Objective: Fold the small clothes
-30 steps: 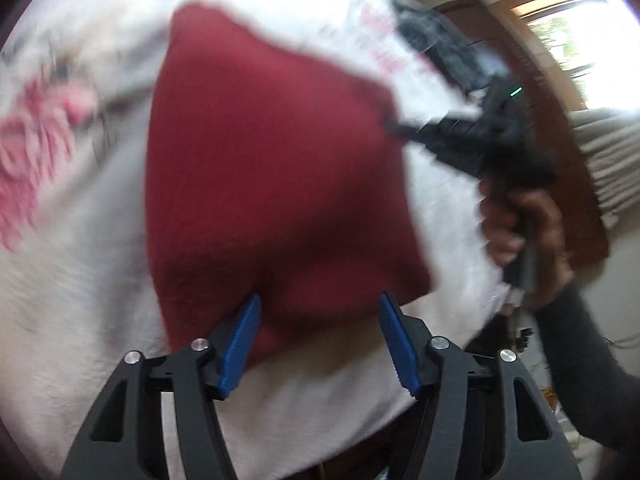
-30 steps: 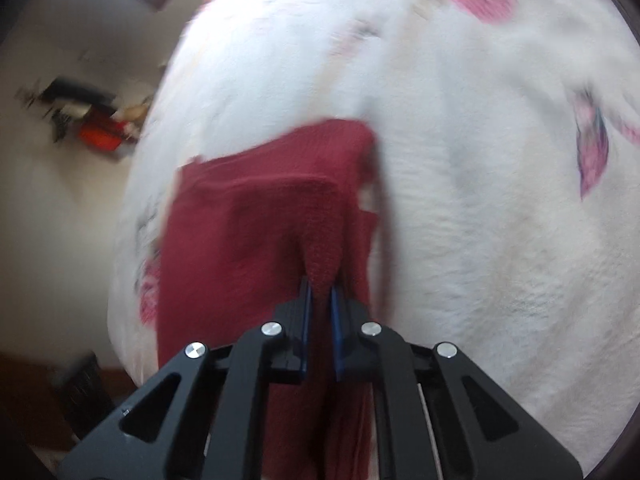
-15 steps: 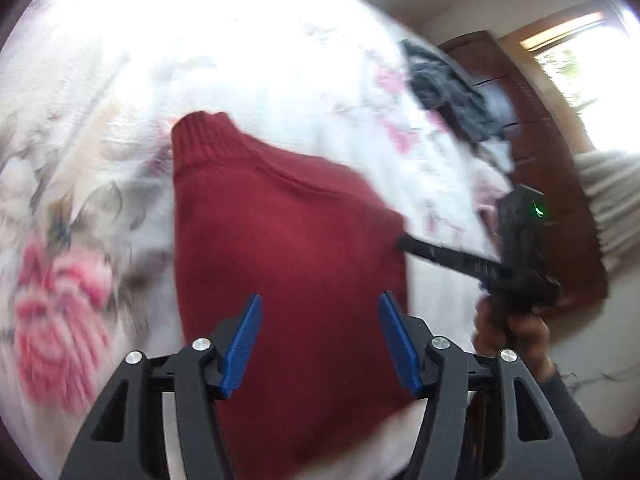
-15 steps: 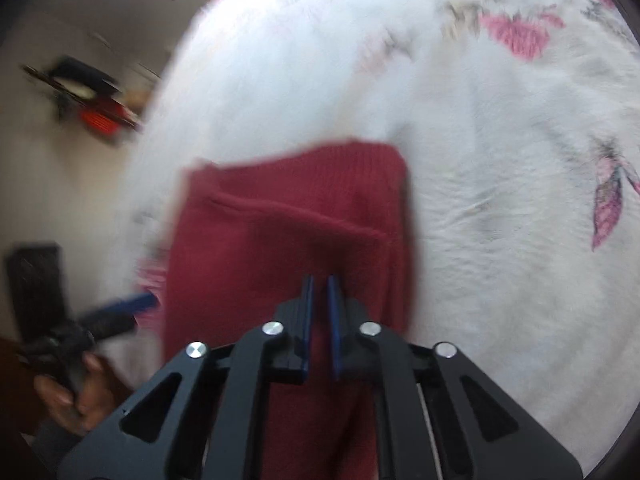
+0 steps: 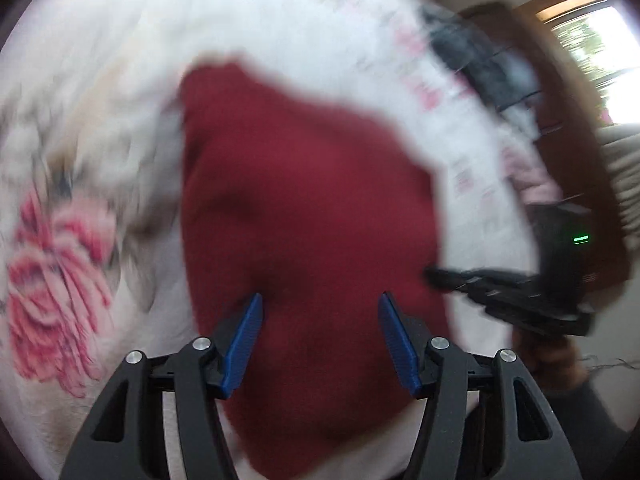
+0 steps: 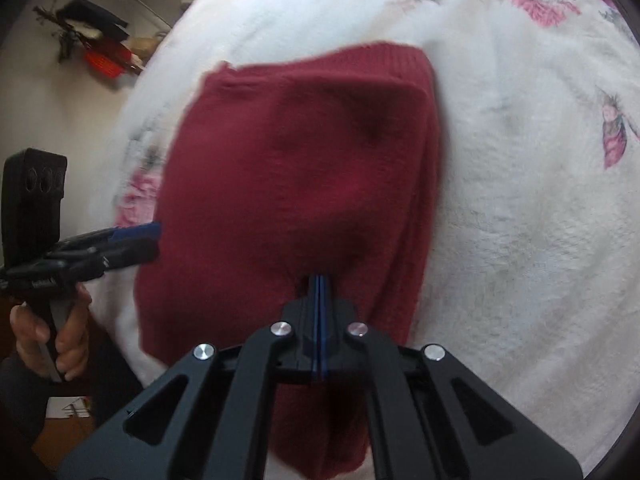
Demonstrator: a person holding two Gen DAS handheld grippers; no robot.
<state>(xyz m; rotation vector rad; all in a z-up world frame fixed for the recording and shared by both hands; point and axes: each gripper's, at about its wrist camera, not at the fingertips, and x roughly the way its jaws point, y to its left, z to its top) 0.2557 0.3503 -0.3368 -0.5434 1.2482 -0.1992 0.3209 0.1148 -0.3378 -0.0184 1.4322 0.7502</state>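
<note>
Floral white bedspread (image 6: 520,220) — dark wood dresser (image 5: 568,152), bright window (image 5: 592,44).

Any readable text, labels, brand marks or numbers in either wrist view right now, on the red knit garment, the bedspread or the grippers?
No readable text in either view.
Dark red knit garment: no tag or label visible.
White floral bedspread: printed flowers only, no words.
Left gripper: a small pale marking on its black body, too small and blurred to read.
Right gripper: a lit green indicator, no characters; this view is motion-blurred.
</note>
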